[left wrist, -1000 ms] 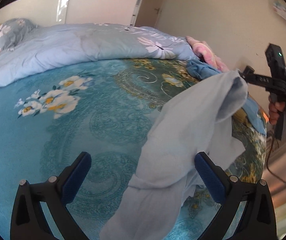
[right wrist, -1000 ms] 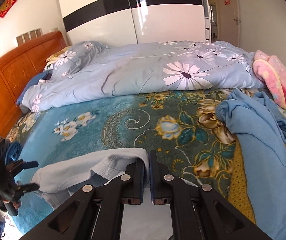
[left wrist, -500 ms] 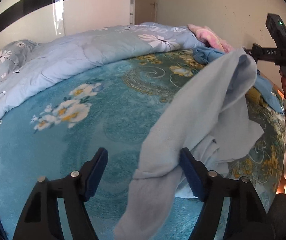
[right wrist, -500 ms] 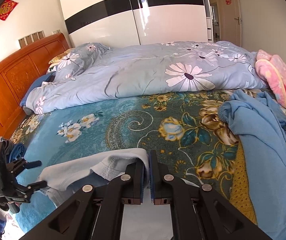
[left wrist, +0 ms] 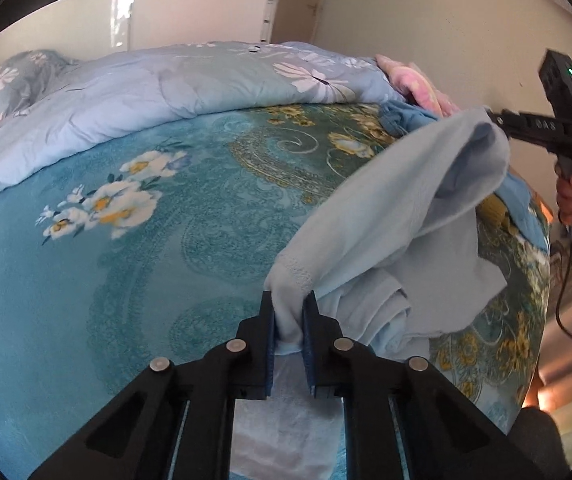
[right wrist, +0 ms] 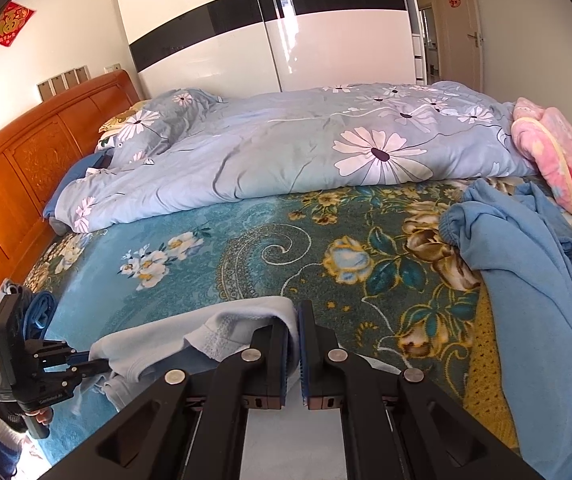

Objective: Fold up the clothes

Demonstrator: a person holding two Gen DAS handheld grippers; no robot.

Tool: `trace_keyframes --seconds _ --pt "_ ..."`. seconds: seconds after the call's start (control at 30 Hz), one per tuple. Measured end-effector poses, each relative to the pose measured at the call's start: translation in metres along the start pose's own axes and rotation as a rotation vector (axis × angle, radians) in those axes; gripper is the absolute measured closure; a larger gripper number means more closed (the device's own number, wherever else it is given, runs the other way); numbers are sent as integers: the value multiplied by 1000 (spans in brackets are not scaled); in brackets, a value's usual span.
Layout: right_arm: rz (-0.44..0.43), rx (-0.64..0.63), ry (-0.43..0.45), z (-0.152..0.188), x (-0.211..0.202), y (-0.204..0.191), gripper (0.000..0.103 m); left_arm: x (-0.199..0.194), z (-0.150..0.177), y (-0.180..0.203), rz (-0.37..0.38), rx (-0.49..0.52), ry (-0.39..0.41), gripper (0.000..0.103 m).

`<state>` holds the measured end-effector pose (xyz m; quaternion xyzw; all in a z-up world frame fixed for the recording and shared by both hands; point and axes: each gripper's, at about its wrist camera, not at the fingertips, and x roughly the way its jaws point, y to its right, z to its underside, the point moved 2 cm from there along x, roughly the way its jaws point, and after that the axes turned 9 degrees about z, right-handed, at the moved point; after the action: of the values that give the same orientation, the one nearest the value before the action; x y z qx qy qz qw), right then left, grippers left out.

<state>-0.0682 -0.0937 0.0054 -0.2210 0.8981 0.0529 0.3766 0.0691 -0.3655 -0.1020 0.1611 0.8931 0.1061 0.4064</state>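
Two tools grip one pale blue garment [left wrist: 386,208] above the teal floral bedspread [left wrist: 158,264]. The left tool [left wrist: 289,316] is clenched on a bunched hem corner, cloth squeezed between its blue pads. The right tool [right wrist: 293,354] is clamped on another edge of the same garment, which hangs between them with loose layers sagging onto the bedspread.

My judgement: the fold is only being set up. The left grip holds a wad of fabric, not one flat layer, so a pull to tension could trap an extra ply and leave a twisted, lopsided fold. Slack resting on the bedspread may drag and wrinkle. The blue sweatshirt [right wrist: 526,280] lying near the garment, beside the pink blanket [right wrist: 558,152], could get snagged.
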Motion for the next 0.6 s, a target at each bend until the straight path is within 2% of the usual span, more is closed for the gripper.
trace_keyframes --seconds 0.17,0.43,0.6 --pt "25 0 46 -19 -26 -4 98 -34 -26 6 -3 -54 117 95" --pt "67 -42 205 -82 -110 -33 98 -126 -92 29 -92 7 314 95" --pt "68 -71 259 -103 -147 -55 98 -196 -125 43 -170 62 417 95"
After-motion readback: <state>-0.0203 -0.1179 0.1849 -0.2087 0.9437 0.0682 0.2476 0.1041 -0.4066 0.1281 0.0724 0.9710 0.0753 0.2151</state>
